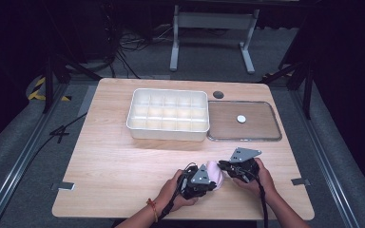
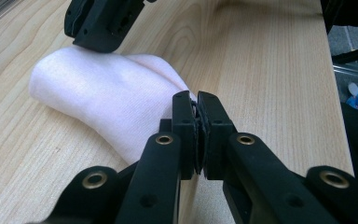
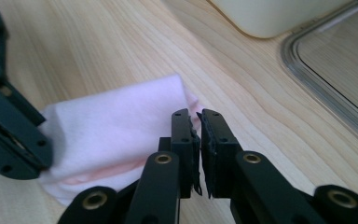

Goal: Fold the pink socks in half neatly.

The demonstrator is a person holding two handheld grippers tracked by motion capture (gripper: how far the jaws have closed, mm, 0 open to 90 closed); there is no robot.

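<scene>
Pale pink folded cloth (image 1: 214, 172) flat on the near edge of the wooden table (image 1: 123, 166), between the two hands, looking like a small sock or soft knit piece doubled over. Pinched at one end by the left gripper (image 2: 196, 100), jaws pressed together on a fold of the fabric, probably to anchor that end. Pinched at the opposite end by the right gripper (image 3: 196, 116), jaws nearly shut with a sliver of cloth edge between them, likely so the piece can be stretched, folded or lifted evenly from both sides. In the left gripper view, the other gripper resting on the far end of the cloth (image 2: 102, 93); the same pairing mirrored in the right gripper view (image 3: 116, 126).

Farther back, a white compartment tray (image 1: 168, 130) standing empty, plausibly the destination for the folded piece. Just beside it on the right, a clear lid (image 1: 266, 135) lying flat, with a small white disc (image 1: 241, 118) on it.
</scene>
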